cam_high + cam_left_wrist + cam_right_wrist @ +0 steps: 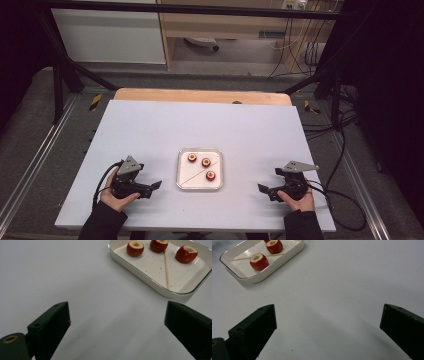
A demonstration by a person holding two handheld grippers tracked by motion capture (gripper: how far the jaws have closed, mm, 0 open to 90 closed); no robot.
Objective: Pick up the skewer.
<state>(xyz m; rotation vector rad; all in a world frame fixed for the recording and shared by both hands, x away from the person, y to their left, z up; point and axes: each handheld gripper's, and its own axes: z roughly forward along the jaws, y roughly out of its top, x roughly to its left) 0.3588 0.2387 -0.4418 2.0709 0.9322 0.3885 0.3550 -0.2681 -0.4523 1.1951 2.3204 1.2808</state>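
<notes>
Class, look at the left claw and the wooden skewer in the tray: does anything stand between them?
Nothing visible does: bare table separates the open left claw from the tray; only its low rim fronts the wooden skewer.

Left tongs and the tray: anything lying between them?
Nothing. In the left gripper view, bare white table runs from the open left tongs to the tray.

White table top (150, 130) fills frame centre, wooden edge strip (200, 95) along its far side, pale cabinet (107, 35) upper left, black cables (300, 47) hanging upper right, grey floor around.
</notes>
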